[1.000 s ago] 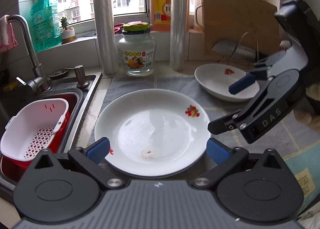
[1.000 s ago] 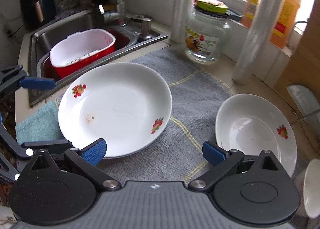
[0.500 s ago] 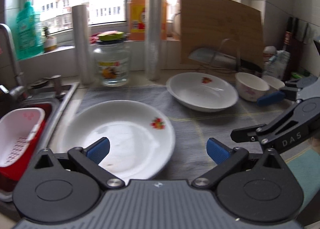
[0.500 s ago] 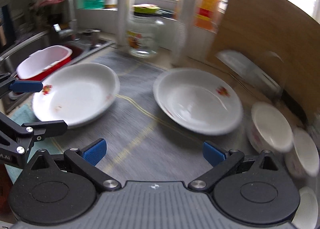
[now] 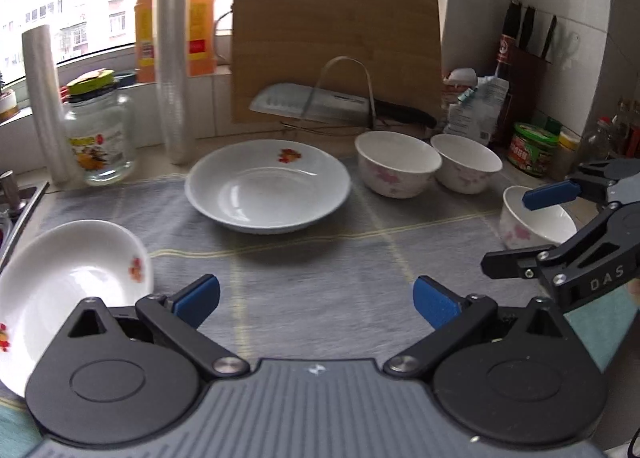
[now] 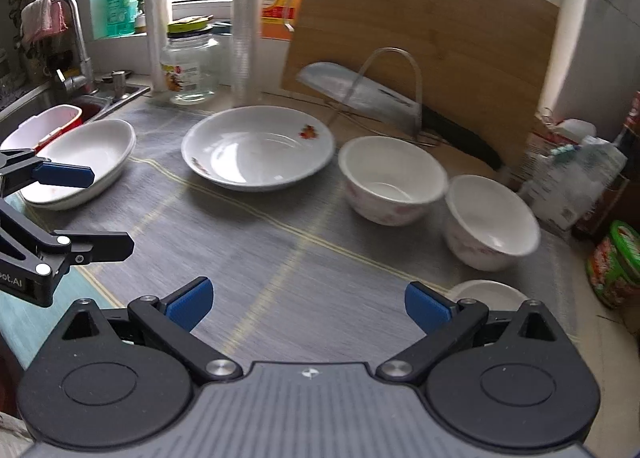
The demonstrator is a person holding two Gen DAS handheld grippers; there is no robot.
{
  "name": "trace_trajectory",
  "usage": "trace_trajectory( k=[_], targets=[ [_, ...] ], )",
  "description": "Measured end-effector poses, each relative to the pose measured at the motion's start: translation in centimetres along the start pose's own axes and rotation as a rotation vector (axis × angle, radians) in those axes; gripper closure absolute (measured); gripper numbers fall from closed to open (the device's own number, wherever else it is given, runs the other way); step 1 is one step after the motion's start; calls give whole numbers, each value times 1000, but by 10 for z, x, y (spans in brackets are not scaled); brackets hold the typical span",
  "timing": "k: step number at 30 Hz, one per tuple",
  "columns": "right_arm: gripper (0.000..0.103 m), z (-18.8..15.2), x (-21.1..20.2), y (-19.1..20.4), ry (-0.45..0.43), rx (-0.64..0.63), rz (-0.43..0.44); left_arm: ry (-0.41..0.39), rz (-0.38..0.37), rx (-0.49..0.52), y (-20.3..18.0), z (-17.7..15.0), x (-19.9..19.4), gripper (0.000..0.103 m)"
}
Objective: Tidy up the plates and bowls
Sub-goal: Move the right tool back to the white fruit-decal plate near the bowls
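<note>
Two white deep plates with fruit prints lie on the grey mat: one in the middle (image 5: pixel 268 186) (image 6: pixel 256 146), the other at the near left (image 5: pixel 68 278) (image 6: pixel 80 162) by the sink. Three white bowls with pink flowers stand at the right: two side by side (image 5: pixel 396 164) (image 5: pixel 466 162) (image 6: pixel 392 178) (image 6: pixel 490 218), a third nearer (image 5: pixel 532 222) (image 6: pixel 484 292). My left gripper (image 5: pixel 316 298) (image 6: pixel 90 210) is open and empty over bare mat. My right gripper (image 6: pixel 308 304) (image 5: pixel 528 228) is open and empty, beside the nearest bowl.
A wooden cutting board (image 5: pixel 336 42) leans at the back with a cleaver (image 5: pixel 320 104) on a wire rack before it. A glass jar (image 5: pixel 98 138), two film rolls and an oil bottle line the windowsill side. The sink (image 6: pixel 60 114) is left; jars and packets (image 5: pixel 534 142) crowd the right.
Both views have swung right, away from the sink and the near plate, bringing the second plate and the three bowls into view. Both grippers stayed open and empty.
</note>
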State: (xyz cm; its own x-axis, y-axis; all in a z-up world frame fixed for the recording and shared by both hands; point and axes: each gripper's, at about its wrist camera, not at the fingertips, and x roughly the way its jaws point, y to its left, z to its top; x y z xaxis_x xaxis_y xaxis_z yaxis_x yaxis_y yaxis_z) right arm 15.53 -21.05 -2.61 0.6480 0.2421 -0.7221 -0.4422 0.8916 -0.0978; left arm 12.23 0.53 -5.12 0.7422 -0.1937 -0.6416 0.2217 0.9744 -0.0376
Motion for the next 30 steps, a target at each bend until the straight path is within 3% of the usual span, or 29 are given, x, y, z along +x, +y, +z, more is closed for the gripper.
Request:
trace_trajectory(
  k=[8, 15, 24, 30],
  targets=[
    [0, -7, -1, -42, -7, -42, 68, 33, 130, -51, -37, 4, 11, 1],
    [0, 11, 19, -58, 8, -50, 162, 46, 210, -50, -46, 9, 13, 1],
    [0, 48, 44, -44, 13, -12, 128, 35, 194, 34, -8, 19, 43, 1],
    [0, 77, 65, -29, 57, -26, 116, 37, 167, 21, 19, 20, 70, 1]
  ],
)
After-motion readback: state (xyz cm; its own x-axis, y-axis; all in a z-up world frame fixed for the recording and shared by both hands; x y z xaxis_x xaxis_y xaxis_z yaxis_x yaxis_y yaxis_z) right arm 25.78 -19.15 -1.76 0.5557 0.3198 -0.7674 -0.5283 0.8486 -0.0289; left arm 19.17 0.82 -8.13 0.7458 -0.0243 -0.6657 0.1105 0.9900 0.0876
